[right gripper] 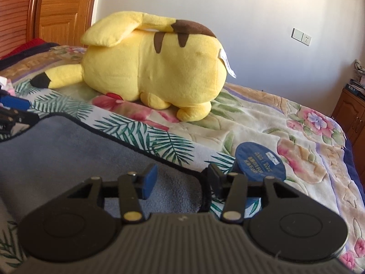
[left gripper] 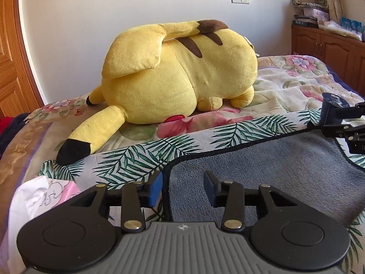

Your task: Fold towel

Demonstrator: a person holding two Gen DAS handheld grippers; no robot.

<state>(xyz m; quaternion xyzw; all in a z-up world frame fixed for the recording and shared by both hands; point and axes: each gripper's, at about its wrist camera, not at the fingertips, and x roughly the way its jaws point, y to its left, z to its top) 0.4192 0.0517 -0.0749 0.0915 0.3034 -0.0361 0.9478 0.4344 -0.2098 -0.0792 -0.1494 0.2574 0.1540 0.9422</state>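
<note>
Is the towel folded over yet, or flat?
Folded over: the towel's grey underside lies atop its palm-print face. Both grippers, left and right, are open.

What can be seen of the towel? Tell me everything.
The towel lies on the floral bedspread, partly folded: its grey fleecy underside faces up over a white side printed with green palm fronds, with dark piping on the edge. The open left gripper and open right gripper each straddle a corner. A round blue container sits beside it.

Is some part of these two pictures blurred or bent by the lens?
Left wrist view: sharp; the door frame bows from fisheye. Right wrist view: the right gripper and the towel near it are soft, while the yellow plush stays clearer.
</note>
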